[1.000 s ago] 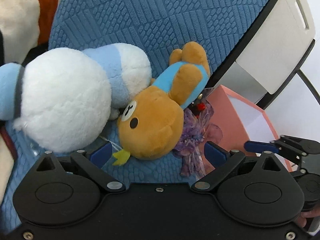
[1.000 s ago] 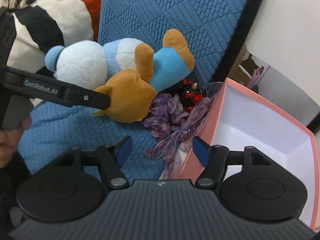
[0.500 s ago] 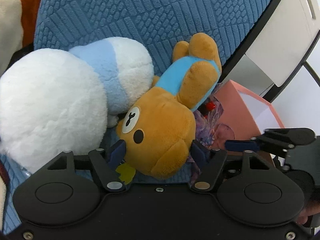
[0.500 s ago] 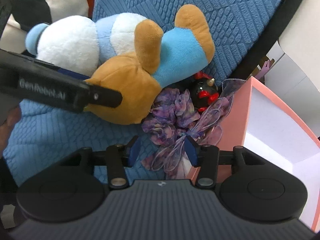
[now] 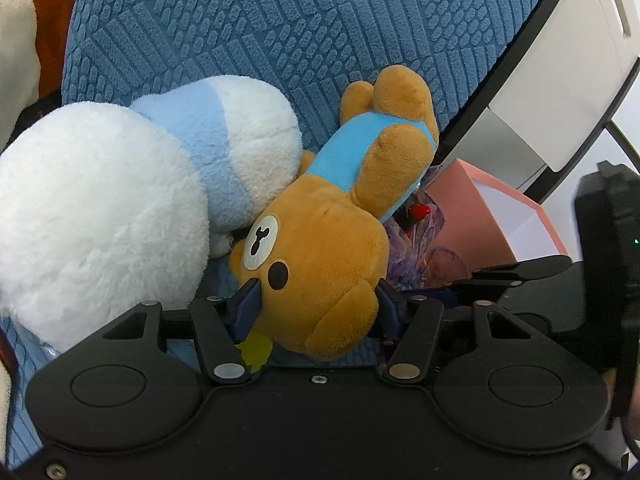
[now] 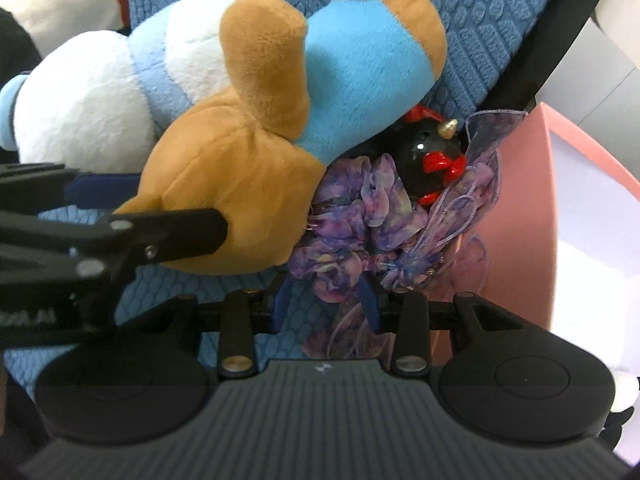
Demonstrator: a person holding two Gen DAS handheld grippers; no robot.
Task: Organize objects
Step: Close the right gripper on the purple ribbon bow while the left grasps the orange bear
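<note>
A brown plush bear (image 5: pixel 332 248) in a blue shirt lies head-down on the blue seat cushion (image 5: pixel 280 32). My left gripper (image 5: pixel 316 304) is shut on the bear's head. The bear also shows in the right wrist view (image 6: pixel 248 152), with the left gripper's fingers (image 6: pixel 168 232) on its head. My right gripper (image 6: pixel 326 300) is shut on a purple ribbon bow (image 6: pixel 360 232) next to the bear. A black ornament with red bows (image 6: pixel 430 156) lies behind the bow.
A white and light-blue plush (image 5: pixel 120 208) lies left of the bear, touching it. An open pink box (image 6: pixel 560 208) stands right of the bow. A white cabinet (image 5: pixel 568 72) is behind the chair's black edge.
Both grippers moved forward and closed: the left onto the bear's head, the right onto the purple bow. The toys have not moved.
</note>
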